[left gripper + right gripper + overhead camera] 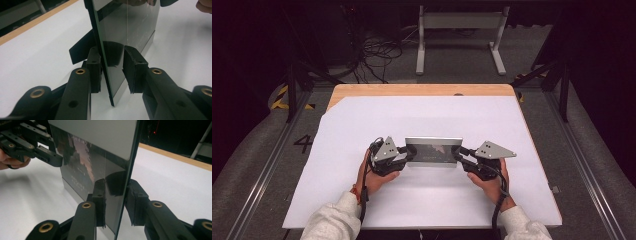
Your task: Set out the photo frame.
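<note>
A thin glossy dark panel [433,151] with a pale strip along 1 edge is seen on the white sheet [422,200] covering the table [422,90], at mid-depth and slightly toward the person. In the 2 gripper views the panel is seen standing on edge between the jaws. No containers are observed.

The left hand-held gripper [410,154] is applied to the panel's left end. In the left gripper view [110,70] 1 pad is seen against the panel's back face, while a gap is visible between the other pad and the glossy face; the jaws are partly open and the end is straddled rather than clamped.

The right hand-held gripper [460,155] is applied to the right end. In the right gripper view [113,200] both pads are seen close against the panel faces; whether they press cannot be told.

Both grippers are held in hands with pale sleeves.

Beyond the sheet, a bare wooden strip of the table is seen. Farther off, a grey floor, loose cables [377,55] and a grey metal frame [460,35] are noted in a dark room.
</note>
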`<state>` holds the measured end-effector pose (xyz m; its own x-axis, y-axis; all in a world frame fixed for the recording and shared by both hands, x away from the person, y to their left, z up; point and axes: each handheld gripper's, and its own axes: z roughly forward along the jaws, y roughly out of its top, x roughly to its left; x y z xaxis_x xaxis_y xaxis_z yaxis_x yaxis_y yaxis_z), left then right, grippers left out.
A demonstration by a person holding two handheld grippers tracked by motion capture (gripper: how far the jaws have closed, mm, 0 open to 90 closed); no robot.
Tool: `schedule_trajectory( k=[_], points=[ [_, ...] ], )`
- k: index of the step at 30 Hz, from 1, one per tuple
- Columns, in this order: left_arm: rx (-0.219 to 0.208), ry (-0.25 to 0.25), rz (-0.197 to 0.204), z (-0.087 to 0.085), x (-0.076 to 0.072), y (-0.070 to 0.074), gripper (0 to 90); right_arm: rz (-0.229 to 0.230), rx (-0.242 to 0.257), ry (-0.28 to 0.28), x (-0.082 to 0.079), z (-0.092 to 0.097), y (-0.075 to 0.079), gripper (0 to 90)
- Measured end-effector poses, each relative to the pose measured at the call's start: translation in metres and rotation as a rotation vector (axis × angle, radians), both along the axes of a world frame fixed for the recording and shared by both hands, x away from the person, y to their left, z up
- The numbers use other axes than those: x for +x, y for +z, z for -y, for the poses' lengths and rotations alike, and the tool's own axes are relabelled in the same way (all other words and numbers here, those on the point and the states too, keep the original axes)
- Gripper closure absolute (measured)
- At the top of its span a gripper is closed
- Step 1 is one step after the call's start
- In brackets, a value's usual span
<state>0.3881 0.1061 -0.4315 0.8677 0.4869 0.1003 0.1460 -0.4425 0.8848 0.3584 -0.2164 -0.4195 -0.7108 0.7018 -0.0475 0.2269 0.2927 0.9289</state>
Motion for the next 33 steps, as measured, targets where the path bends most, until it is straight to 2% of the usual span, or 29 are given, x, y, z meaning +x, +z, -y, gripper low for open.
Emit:
schedule_trajectory(
  k=[8, 16, 23, 28, 30, 33],
  points=[
    [0.021, 0.012, -0.007, 0.002, 0.002, -0.004, 68.4, -0.023, -0.010, -0.004, 0.003, -0.001, -0.007, 70.7],
    [0.005, 0.020, -0.055, 0.002, 0.007, -0.011, 68.2, -0.054, 0.012, -0.016, 0.009, -0.002, -0.010, 69.4],
    [0.035, 0.022, -0.064, 0.004, 0.007, -0.016, 67.6, -0.056, 0.012, -0.024, 0.010, -0.003, -0.014, 68.5],
    [0.052, 0.025, -0.061, 0.005, 0.006, -0.016, 67.3, -0.055, -0.014, -0.020, 0.010, -0.004, -0.016, 68.4],
    [0.059, 0.020, -0.056, 0.005, 0.008, -0.018, 66.7, -0.048, -0.051, -0.026, 0.010, -0.005, -0.018, 68.4],
    [0.054, 0.028, -0.068, 0.005, 0.008, -0.019, 66.9, -0.060, -0.041, -0.028, 0.011, -0.005, -0.019, 68.5]
  ],
)
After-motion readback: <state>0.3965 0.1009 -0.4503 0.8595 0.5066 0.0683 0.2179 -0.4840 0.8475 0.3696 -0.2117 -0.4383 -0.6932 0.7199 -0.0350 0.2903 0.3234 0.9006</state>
